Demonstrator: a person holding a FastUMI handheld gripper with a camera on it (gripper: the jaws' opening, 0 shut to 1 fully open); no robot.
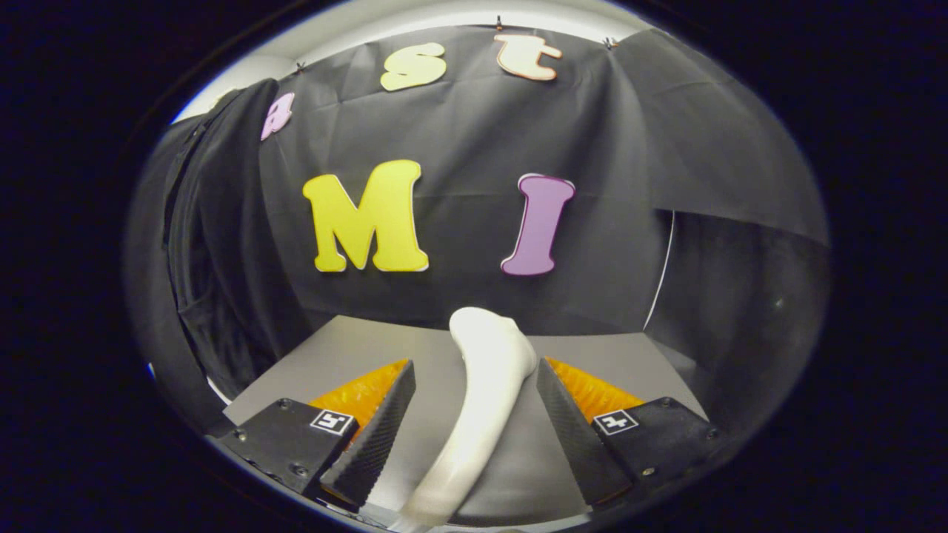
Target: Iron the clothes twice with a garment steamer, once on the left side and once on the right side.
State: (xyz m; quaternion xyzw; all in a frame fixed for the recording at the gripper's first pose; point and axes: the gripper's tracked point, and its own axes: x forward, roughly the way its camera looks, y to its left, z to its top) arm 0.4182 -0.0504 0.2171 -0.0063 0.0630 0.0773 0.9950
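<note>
A white garment steamer lies on the grey table, its curved body running from near me out between the fingers, with its rounded head just past the fingertips. My gripper is open around it. The left finger stands clear of the steamer with a gap of table showing. The right finger is close beside the steamer's head, and I cannot tell whether it touches. A dark garment hangs at the far left, beyond the table's left edge.
The black cloth wall closes off the back of the table. A thin white cord hangs down the wall at the right. Bare table shows ahead of the fingers up to the wall.
</note>
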